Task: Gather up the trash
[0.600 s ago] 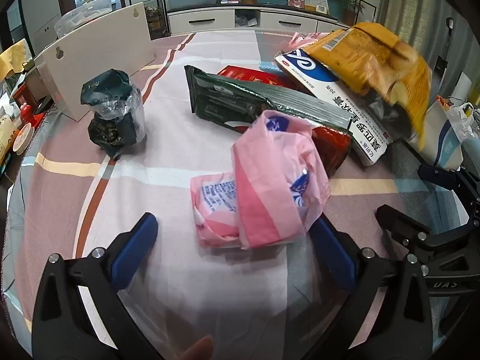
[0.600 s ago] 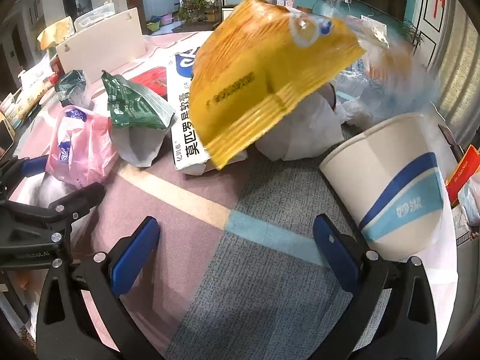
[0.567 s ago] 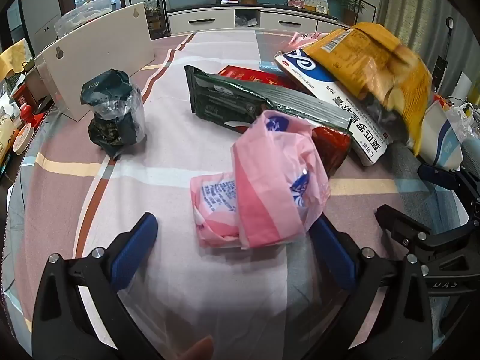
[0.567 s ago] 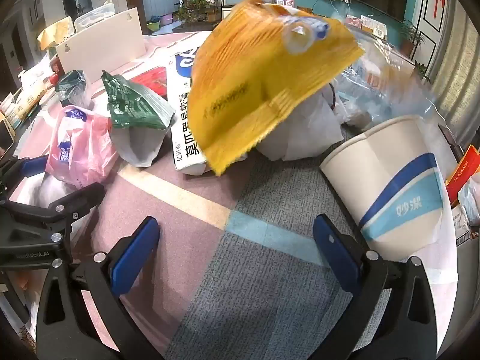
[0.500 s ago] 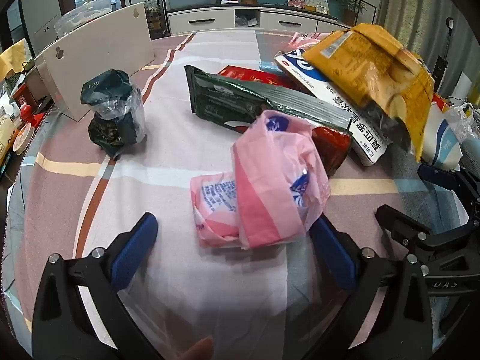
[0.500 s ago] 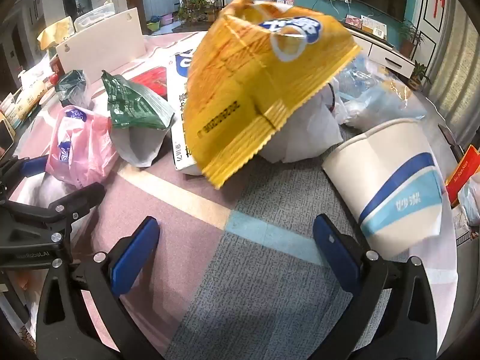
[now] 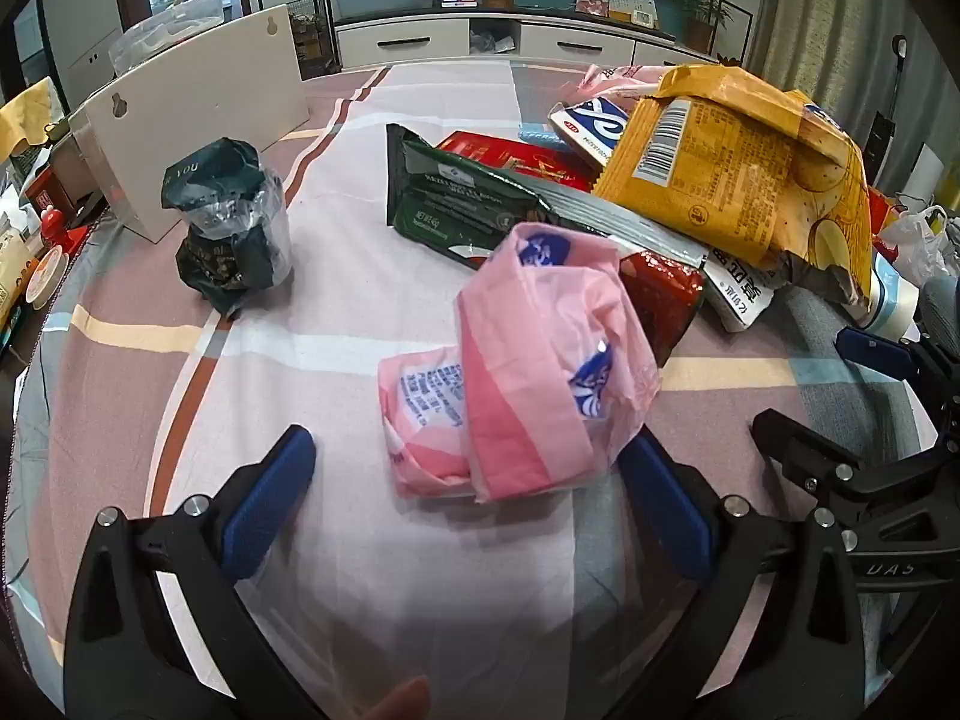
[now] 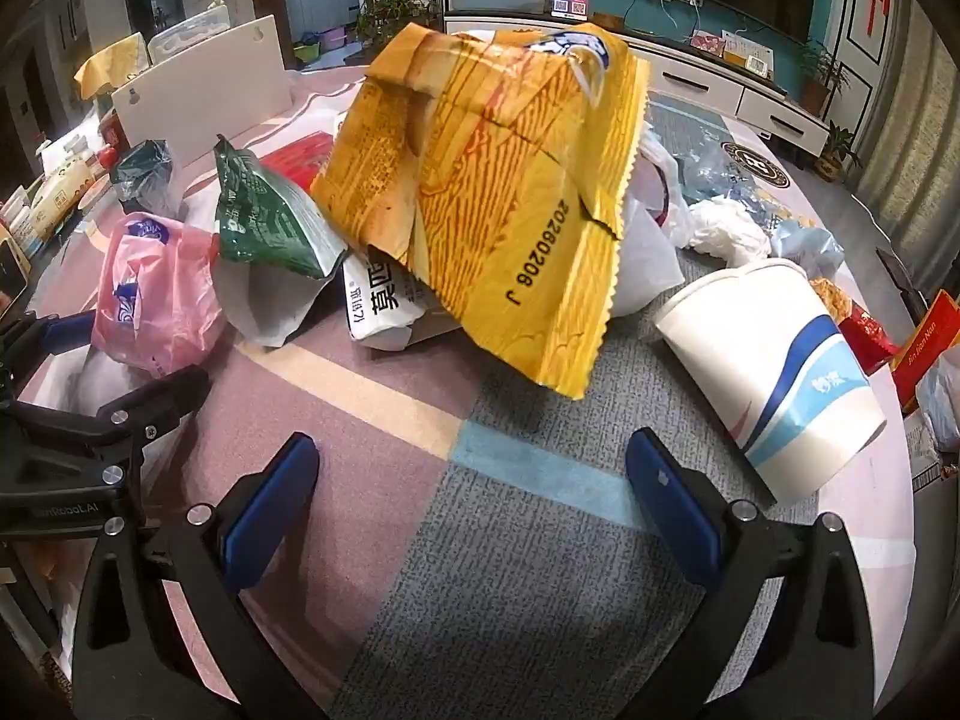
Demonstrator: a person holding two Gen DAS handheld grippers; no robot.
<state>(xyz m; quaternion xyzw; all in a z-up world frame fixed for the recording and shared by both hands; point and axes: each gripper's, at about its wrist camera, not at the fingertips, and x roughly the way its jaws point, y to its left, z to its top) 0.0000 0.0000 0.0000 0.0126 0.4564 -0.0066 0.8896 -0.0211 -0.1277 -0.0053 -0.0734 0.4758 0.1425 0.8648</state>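
- Left wrist view: left gripper point(image 7: 474, 492) spread wide, holding nothing, framing the pink bag point(image 7: 528, 360) on the tablecloth point(image 7: 336, 276), likely lined up to grab.
- Right gripper point(image 8: 474, 492) gapes empty; yellow wrapper point(image 8: 492, 198) tops the trash pile, paper cup point(image 8: 774, 372) tipped beside.

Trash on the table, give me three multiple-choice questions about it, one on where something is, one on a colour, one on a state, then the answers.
1. Where is the pink plastic bag?
A. Just ahead of the left gripper
B. Inside the paper cup
C. On the white board

2. What colour is the big snack bag on top of the pile?
A. Green
B. Yellow-orange
C. Black

3. How is the paper cup standing?
A. Upright
B. Crushed flat
C. Tipped on its side

Answers:
1. A, the left wrist view shows the bag lying on the cloth right beyond the open blue pads.
2. B, both views show its yellow-orange foil.
3. C, in the right wrist view its rim faces sideways toward the pile.
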